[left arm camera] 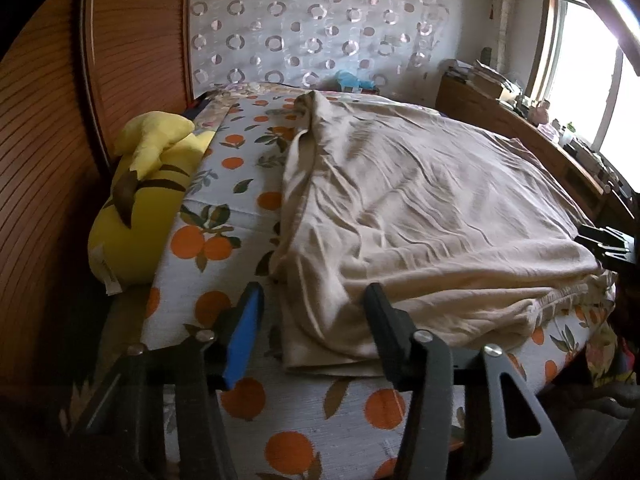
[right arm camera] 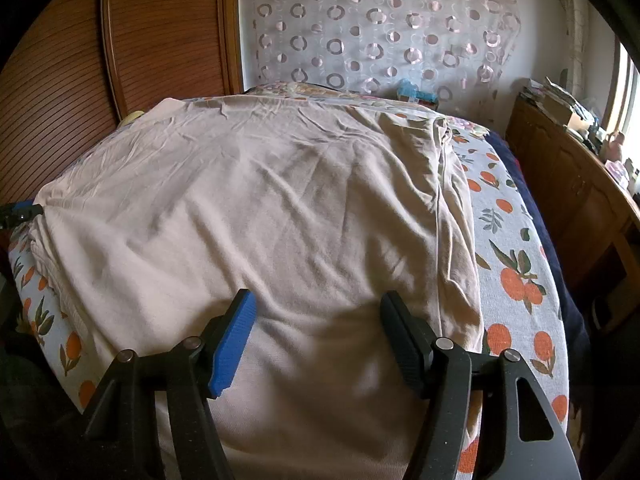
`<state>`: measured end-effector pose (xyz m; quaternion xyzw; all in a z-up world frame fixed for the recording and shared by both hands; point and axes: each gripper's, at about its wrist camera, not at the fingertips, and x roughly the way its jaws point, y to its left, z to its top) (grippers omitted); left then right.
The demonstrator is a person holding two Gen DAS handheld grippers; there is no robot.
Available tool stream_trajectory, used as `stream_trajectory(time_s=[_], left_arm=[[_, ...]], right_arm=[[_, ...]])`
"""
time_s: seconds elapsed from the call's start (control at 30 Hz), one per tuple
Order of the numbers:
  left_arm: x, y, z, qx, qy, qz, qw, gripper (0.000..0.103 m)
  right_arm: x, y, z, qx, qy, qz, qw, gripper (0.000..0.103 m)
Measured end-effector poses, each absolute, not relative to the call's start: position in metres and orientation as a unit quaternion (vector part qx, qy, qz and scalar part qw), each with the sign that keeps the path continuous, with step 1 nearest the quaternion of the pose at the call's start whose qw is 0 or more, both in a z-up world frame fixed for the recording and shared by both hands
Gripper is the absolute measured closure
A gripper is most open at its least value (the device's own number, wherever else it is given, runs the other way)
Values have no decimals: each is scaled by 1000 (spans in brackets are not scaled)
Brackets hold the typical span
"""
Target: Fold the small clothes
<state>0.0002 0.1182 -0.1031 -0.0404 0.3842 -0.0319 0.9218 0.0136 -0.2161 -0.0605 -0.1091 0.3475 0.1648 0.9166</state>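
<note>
- A beige garment lies spread flat on an orange-print bedcover; its long axis seems to run from the near edge of the bed toward the far wall.
- The right gripper hovers over the garment's near middle, jaws spread wide and holding nothing; cloth lies directly under and ahead of the gap.
- The left gripper sits at the garment's near-left corner, jaws likewise released; the blue pad is over bare bedcover, the black finger over the cloth's edge.
- From the left wrist view the garment stretches away to the far right, with a doubled near hem and a rumpled left edge.
- Judgement: the left gripper is nearer a graspable corner; the right is over the middle of the cloth and would have to shift to the near-right edge before a fold across the long axis.
- The right gripper's tip shows at the right rim of the left view, well apart from the left gripper.
- A yellow plush toy lies at the left of the bed, against a wooden panel, clear of the garment.
- A cluttered wooden sideboard stands at right under a window; no basket or bin is in view, and what lies on the sideboard is too small to tell.
</note>
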Motion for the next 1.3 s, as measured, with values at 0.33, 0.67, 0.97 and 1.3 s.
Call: stream_trajectory(time_s=[0.33, 0.67, 0.97, 1.3], left_arm=[[1, 113, -104, -30, 382, -30, 923, 53], [3, 114, -103, -42, 386, -29, 921, 65], [4, 108, -89, -60, 372, -59, 924, 97], [18, 60, -30, -41, 299, -139, 943, 97]], right_arm=[[14, -216, -61, -109, 348, 165, 917, 36], [14, -216, -61, -108, 347, 165, 917, 36], [14, -217, -61, -108, 346, 165, 917, 36], [14, -217, -61, -107, 346, 166, 917, 36]])
